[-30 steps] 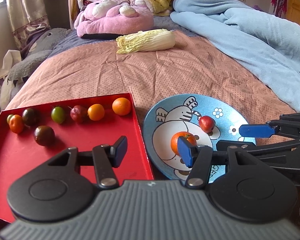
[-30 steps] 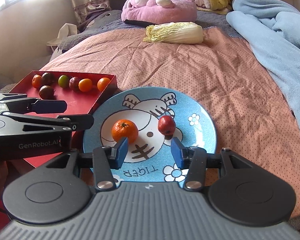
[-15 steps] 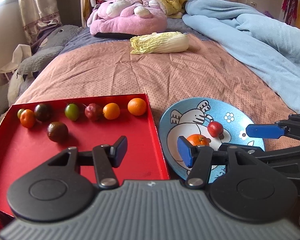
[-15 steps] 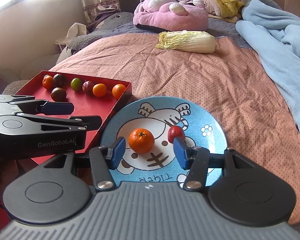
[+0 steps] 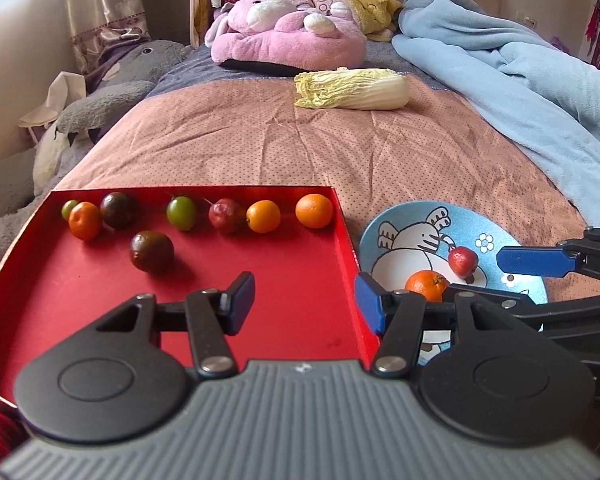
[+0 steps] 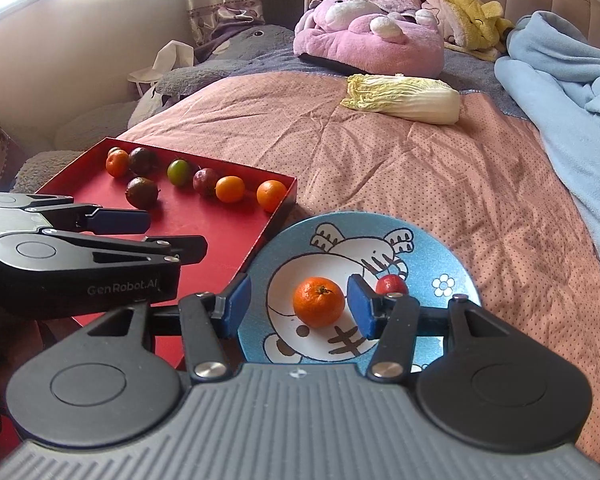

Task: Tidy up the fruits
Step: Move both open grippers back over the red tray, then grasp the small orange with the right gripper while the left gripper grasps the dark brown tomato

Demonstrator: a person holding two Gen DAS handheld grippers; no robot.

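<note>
A red tray (image 5: 292, 280) (image 6: 204, 220) on the bed holds several small fruits: oranges, dark plums and a green one (image 5: 181, 212). Beside it on the right a blue cartoon plate (image 5: 512, 236) (image 6: 440, 248) holds a mandarin (image 6: 319, 301) (image 5: 426, 285) and a small red fruit (image 5: 463, 261) (image 6: 392, 283). My left gripper (image 5: 306, 304) is open and empty over the tray's near right part. My right gripper (image 6: 298, 306) is open, its fingers on either side of the mandarin, just short of it.
A napa cabbage (image 5: 352, 89) (image 6: 404, 96) lies farther up the pink bedspread. A pink plush toy (image 5: 288, 36) and a grey plush (image 5: 112, 96) sit at the head and left. A blue blanket (image 5: 520, 76) is heaped along the right side.
My left gripper has swung left, from over the plate to over the red tray. My right gripper has shifted left, so the mandarin now lies between its fingers.
</note>
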